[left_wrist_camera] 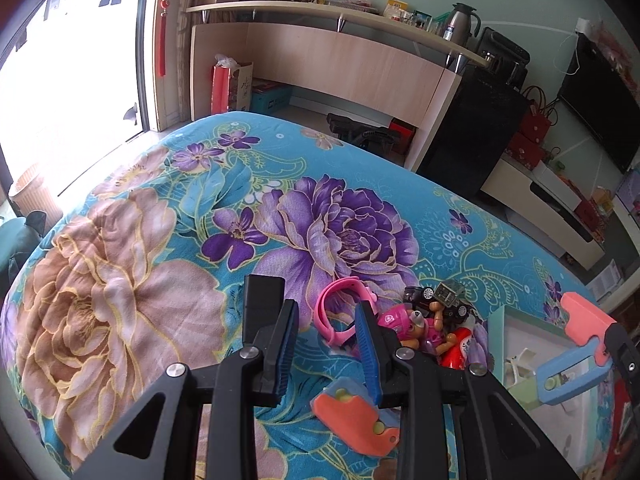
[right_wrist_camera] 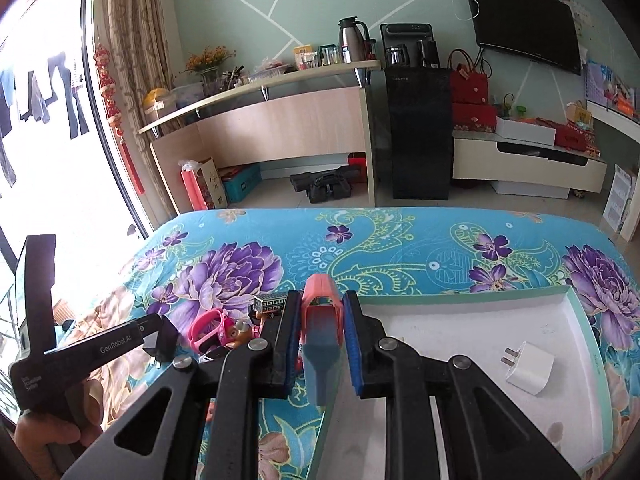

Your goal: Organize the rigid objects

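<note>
**Right gripper lifts the coral-and-blue toy; left gripper carries nothing**

On the left, the left gripper [left_wrist_camera: 328, 344] hangs over the floral turquoise bedspread [left_wrist_camera: 160, 240], its blue-padded jaws partly apart with only cloth between them. Just beyond its right finger sits the toy pile: a pink plastic wristband [left_wrist_camera: 340, 312], a pink-clad toy pup figure [left_wrist_camera: 408, 326] and small black toy cars [left_wrist_camera: 436, 300], crowded together and partly hidden behind that finger. A flat coral foam-like piece [left_wrist_camera: 356, 416] lies under the gripper, its lower edge cut off by the frame.

Over to the right gripper [right_wrist_camera: 320, 336]: jaws pinched on a coral-and-blue plastic toy [right_wrist_camera: 322, 332], which stands upright between the pads, raised at the tray's left edge. What kind of toy it is, hard to say.

Far right, the shallow white tray with a pale green rim [right_wrist_camera: 460, 328] holds one white plug-in charger [right_wrist_camera: 530, 368], prongs pointing left.
</note>
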{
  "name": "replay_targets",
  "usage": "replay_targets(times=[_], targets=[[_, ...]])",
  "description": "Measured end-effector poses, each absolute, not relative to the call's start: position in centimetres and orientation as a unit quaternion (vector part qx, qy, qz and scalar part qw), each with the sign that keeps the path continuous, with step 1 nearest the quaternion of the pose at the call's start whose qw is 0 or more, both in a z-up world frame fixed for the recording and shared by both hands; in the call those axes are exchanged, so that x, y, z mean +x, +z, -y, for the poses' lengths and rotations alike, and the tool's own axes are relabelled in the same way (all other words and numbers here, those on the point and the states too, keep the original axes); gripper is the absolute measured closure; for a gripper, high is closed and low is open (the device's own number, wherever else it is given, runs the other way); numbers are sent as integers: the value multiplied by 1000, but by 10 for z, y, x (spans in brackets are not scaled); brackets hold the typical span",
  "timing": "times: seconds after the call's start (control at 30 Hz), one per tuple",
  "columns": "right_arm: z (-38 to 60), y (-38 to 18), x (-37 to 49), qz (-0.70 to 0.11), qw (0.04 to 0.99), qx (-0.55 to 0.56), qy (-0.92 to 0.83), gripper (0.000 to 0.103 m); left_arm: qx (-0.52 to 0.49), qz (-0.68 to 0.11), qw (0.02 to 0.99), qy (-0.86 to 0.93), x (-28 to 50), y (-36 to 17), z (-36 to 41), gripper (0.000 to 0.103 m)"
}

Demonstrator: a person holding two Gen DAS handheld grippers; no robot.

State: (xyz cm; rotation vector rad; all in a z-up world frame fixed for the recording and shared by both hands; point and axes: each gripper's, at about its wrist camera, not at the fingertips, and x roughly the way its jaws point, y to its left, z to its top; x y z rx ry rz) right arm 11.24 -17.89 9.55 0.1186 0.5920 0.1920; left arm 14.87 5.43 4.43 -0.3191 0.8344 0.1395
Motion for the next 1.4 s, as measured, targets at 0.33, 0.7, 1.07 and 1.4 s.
replay_targets(times=[0.33, 0.7, 1.07, 1.4], targets=[[233, 121, 96, -249, 966, 66, 21, 82, -112, -393, 912, -31, 150, 64, 16, 71], [271, 90, 109, -315, 947, 62, -25, 82, -33, -422, 893, -154, 145, 51, 122, 71], [279, 61, 119, -392, 918, 50, -22, 82, 1, -467, 864, -188, 144, 18, 157, 71], [283, 48, 123, -426, 903, 51, -26, 81, 20, -476, 858, -195, 142, 12, 167, 70]])
